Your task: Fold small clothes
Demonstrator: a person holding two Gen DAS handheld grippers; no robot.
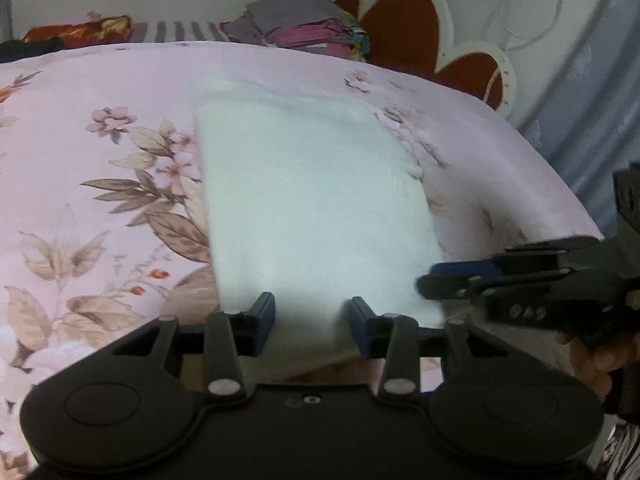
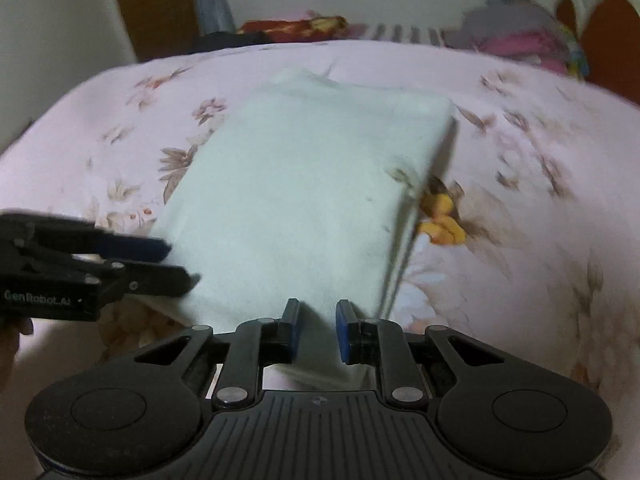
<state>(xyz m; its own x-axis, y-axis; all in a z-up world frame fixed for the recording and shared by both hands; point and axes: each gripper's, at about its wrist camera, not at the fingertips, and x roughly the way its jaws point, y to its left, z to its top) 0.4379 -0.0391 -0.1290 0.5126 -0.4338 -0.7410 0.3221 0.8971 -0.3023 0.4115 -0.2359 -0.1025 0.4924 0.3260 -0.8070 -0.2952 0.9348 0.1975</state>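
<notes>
A small white cloth (image 1: 316,200) lies folded into a rectangle on a pink floral bed sheet (image 1: 100,184). It also shows in the right wrist view (image 2: 304,184). My left gripper (image 1: 311,322) is open, its blue-padded fingers straddling the cloth's near edge. My right gripper (image 2: 318,330) is open, fingers a smaller gap apart, over the cloth's near edge. Each gripper shows from the side in the other's view, the right one (image 1: 460,278) at the cloth's near right corner, the left one (image 2: 168,264) at its near left edge.
A stack of folded clothes (image 1: 304,26) sits at the back of the bed, beside a red heart-shaped headboard (image 1: 404,24). The bed's edge (image 1: 560,200) falls away on the right. A yellow flower print (image 2: 444,216) lies right of the cloth.
</notes>
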